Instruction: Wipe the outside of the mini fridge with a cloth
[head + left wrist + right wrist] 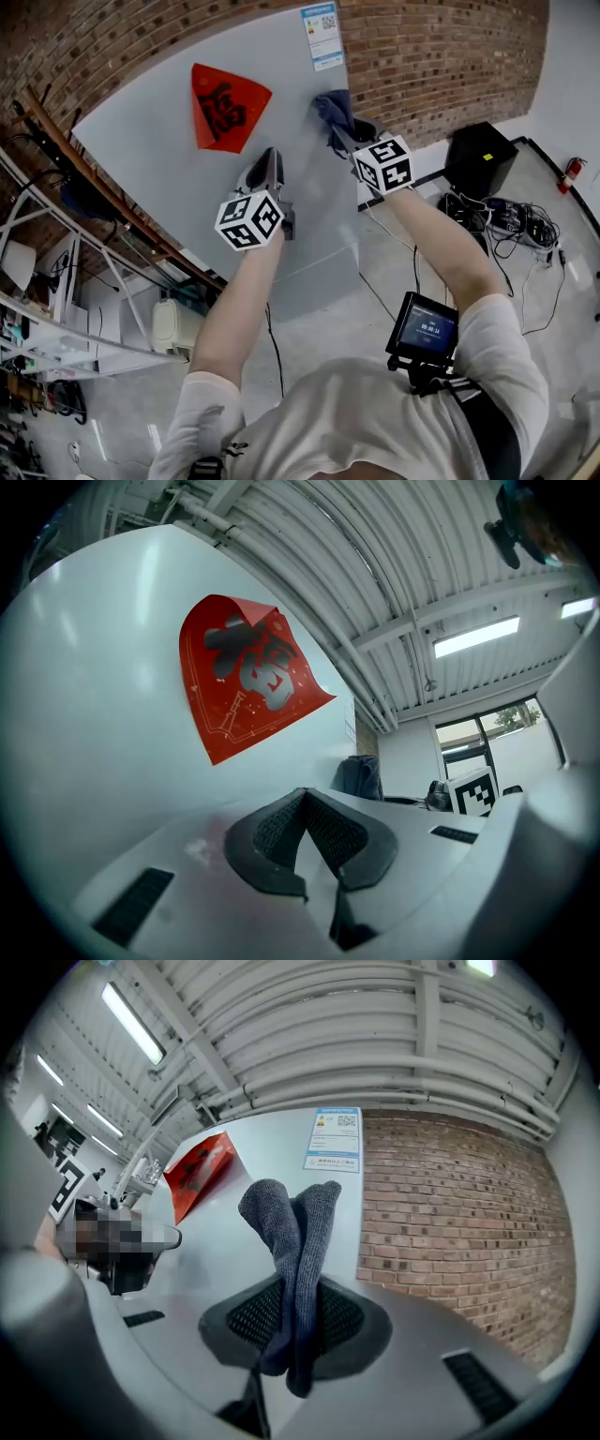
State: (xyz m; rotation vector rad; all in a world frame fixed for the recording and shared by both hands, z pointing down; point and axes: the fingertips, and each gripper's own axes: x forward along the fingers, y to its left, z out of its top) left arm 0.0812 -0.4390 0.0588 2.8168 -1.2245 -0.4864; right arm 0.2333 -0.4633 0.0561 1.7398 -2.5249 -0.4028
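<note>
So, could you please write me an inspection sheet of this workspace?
Surface: fridge, grey, bearing a red paper and a label.
Job's things: cloth, dark grey, held up in front of the fridge below the label; contact cannot be told.
Clutter: black box and extinguisher on the floor.
Grippers: left gripper shut, empty, close to the fridge; right gripper shut on the cloth.
Cables: tangle on the floor beside the box.
Surroundings: brick wall behind; shelving at left.
</note>
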